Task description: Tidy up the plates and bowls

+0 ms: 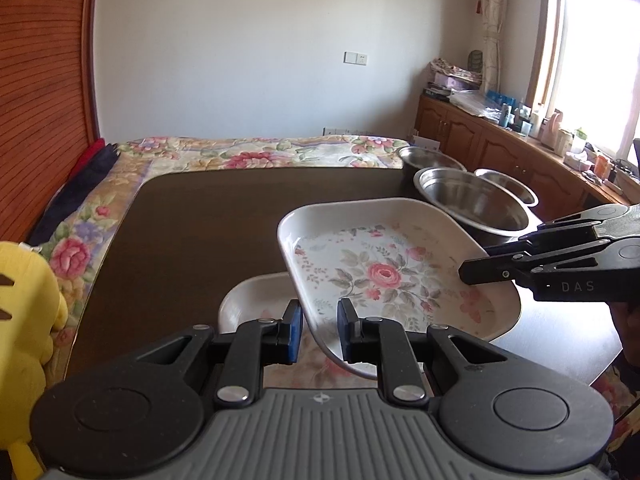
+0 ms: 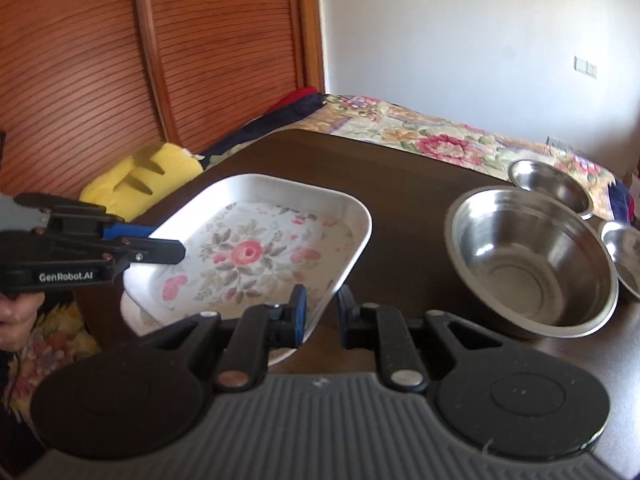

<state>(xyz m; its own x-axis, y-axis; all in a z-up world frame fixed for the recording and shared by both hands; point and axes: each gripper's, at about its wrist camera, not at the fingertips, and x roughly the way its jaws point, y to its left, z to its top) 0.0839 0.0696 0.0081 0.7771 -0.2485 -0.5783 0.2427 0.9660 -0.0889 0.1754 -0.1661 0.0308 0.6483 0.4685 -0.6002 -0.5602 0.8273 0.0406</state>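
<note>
A square white plate with a rose pattern (image 1: 384, 272) (image 2: 248, 252) hangs tilted over the dark table (image 1: 200, 220). It partly covers a second, similar plate (image 1: 256, 300) lying below it. My left gripper (image 1: 319, 330) (image 2: 152, 242) is shut on the rose plate's near left rim. At the opposite rim, my right gripper (image 2: 322, 308) (image 1: 491, 256) is shut on the same plate, one finger inside the rim and one outside. A large steel bowl (image 1: 472, 204) (image 2: 528, 256) stands to the right of the plates. Two smaller steel bowls (image 1: 428, 158) (image 1: 508, 188) stand behind and beside it.
A yellow plush toy (image 1: 24, 320) (image 2: 144, 176) sits off the table's left edge. A bed with a flowered cover (image 1: 240, 156) runs behind the table, with a slatted wooden wardrobe (image 2: 100, 80) beyond. A cluttered wooden cabinet (image 1: 500, 144) stands under the window. A hand (image 2: 16, 316) holds the left gripper.
</note>
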